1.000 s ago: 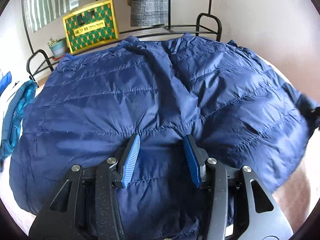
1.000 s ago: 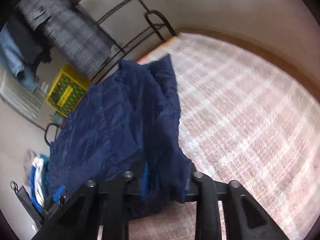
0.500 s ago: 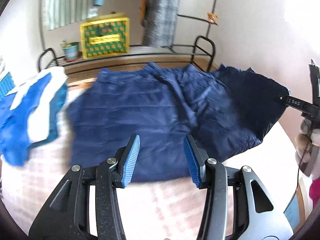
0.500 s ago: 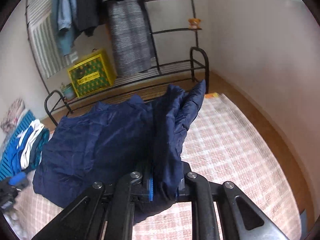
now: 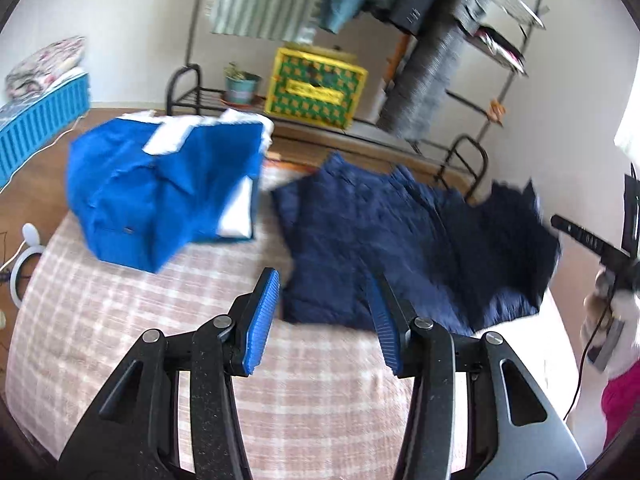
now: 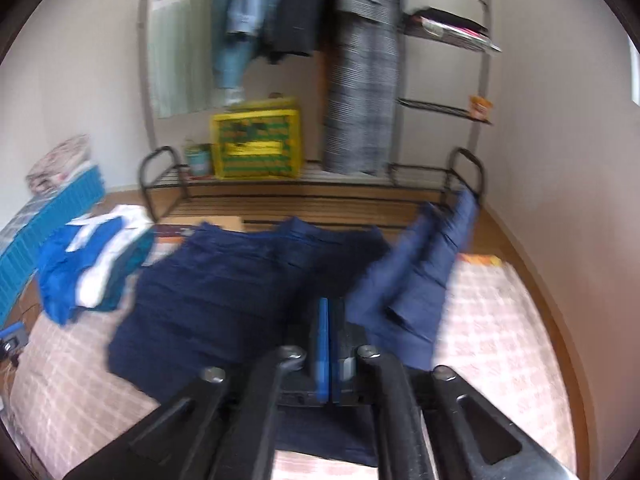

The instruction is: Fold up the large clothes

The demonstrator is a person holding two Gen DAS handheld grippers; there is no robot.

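Note:
A large navy quilted jacket (image 5: 384, 240) lies on the pink checked mat (image 5: 120, 320). My left gripper (image 5: 324, 316) is open and empty, raised above the mat just short of the jacket's near edge. In the right wrist view the jacket (image 6: 224, 300) spreads across the mat (image 6: 488, 320). My right gripper (image 6: 329, 344) has its blue pads pressed together over the jacket; its right part (image 6: 424, 276) is lifted and blurred beside the jaws. Whether cloth is pinched between the pads is hidden. The right gripper also shows at the right edge of the left wrist view (image 5: 584, 240).
A bright blue and white garment (image 5: 160, 192) lies at the mat's left. A black clothes rack (image 6: 312, 184) with hanging clothes, a yellow crate (image 6: 256, 144) and a potted plant (image 5: 240, 84) stands behind. A blue ribbed bin (image 5: 36, 120) is at far left.
My left gripper has pulled back and up, away from the jacket. My right gripper has swung round with the jacket's side lifted, and its pads now look pressed flat together.

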